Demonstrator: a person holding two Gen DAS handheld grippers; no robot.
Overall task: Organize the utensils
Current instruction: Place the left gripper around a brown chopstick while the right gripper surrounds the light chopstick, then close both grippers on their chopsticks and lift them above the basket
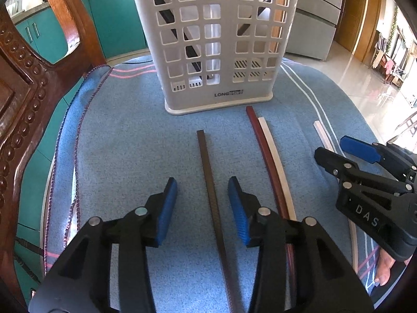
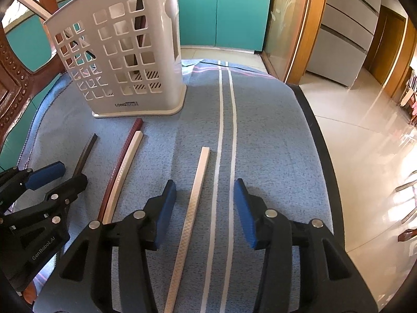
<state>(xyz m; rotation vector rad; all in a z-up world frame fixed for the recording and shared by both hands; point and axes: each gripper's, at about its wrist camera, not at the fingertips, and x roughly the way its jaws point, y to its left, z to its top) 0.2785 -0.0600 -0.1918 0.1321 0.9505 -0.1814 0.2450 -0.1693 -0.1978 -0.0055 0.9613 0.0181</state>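
A white perforated utensil holder [image 1: 216, 41] stands at the back of the blue towel; it also shows in the right wrist view [image 2: 122, 60]. Dark chopsticks lean inside it. A dark brown chopstick [image 1: 211, 190] lies between the open jaws of my left gripper [image 1: 202, 211]. A red chopstick [image 1: 263, 151] and a white one [image 1: 276, 161] lie side by side to its right. Another white chopstick [image 2: 192, 203] lies between the open jaws of my right gripper [image 2: 204, 214]. Neither gripper touches its chopstick.
A carved wooden chair back [image 1: 23, 104] rises at the left. The blue towel [image 2: 260, 143] covers the surface, with its dark edge [image 2: 320, 143] to the right above a glossy floor. Teal cabinets [image 2: 234, 10] stand behind.
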